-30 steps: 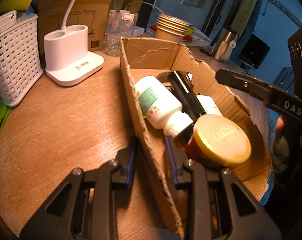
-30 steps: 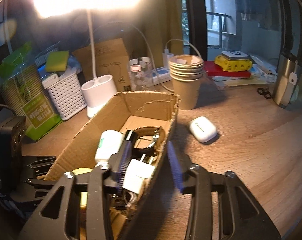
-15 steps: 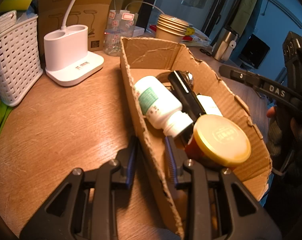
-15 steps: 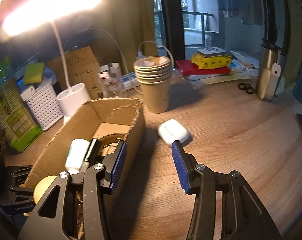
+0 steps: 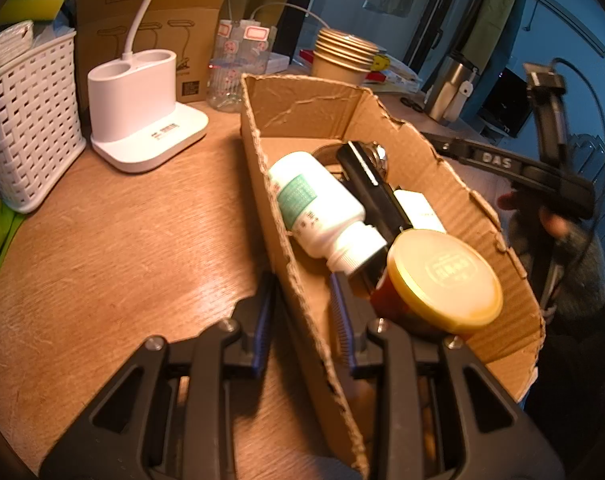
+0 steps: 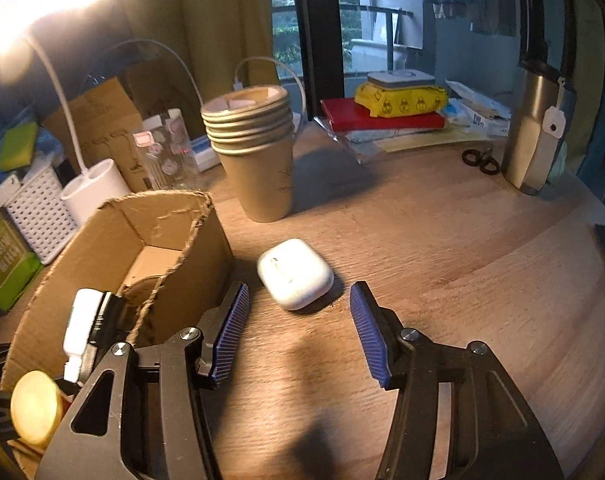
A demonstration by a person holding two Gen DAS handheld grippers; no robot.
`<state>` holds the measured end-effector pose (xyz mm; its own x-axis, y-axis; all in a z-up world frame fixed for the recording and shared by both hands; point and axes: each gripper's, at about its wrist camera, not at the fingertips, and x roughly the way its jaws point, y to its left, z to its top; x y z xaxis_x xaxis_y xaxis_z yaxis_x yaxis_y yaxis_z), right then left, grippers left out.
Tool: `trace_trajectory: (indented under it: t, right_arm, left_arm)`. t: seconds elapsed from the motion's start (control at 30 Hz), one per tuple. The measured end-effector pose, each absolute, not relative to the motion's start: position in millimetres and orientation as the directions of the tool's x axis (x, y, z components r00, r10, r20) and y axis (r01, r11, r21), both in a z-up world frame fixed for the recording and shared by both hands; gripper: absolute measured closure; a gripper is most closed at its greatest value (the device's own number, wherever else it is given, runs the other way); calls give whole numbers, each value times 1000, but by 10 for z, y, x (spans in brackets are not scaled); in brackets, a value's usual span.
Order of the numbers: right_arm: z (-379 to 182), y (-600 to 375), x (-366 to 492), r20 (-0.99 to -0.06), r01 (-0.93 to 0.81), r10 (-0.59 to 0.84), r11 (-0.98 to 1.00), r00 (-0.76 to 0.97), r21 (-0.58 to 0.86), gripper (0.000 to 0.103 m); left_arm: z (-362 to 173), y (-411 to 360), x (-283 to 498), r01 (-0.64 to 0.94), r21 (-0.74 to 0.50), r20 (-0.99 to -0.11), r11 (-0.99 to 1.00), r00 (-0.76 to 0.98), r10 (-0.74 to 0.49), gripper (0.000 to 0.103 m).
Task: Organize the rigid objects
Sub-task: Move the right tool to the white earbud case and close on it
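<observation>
A torn cardboard box [image 5: 306, 112] lies on the wooden desk. It holds a white pill bottle [image 5: 318, 204], a black device [image 5: 372, 188], a small white box [image 5: 418, 210] and a jar with a yellow lid [image 5: 442, 276]. My left gripper [image 5: 302, 312] is shut on the box's near side wall, one pad outside and one inside. On the desk to the right of the box [image 6: 102, 248] sits a white earbud case [image 6: 296, 274]. My right gripper [image 6: 299, 288] hovers just short of it. Its jaws are opening, and the pads are clear of the case.
A stack of paper cups [image 6: 254, 160] stands behind the case. A white lamp base [image 5: 142, 112] and a white basket [image 5: 26, 120] stand left of the box. A steel tumbler [image 6: 538, 128], scissors [image 6: 480, 160] and books [image 6: 382, 118] are at the back right.
My right gripper has swung from over the box's right wall to the white case on the desk, and its jaws have widened. The left gripper has kept still on the box wall.
</observation>
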<state>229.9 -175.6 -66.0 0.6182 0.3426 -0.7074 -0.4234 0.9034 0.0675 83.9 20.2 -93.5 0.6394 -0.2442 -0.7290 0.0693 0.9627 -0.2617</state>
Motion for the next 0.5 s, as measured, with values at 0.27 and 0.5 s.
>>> trace_trajectory:
  t: [0.27, 0.5]
  right_arm:
    - [-821, -1670, 2512, -741, -431, 321, 901, 590, 48, 39]
    - [-895, -1599, 2622, -756, -454, 314, 891, 575, 25, 38]
  left_arm:
    - [-935, 202, 839, 69, -262, -729, 963, 640, -244, 73]
    - [-936, 201, 839, 69, -262, -729, 963, 640, -244, 73]
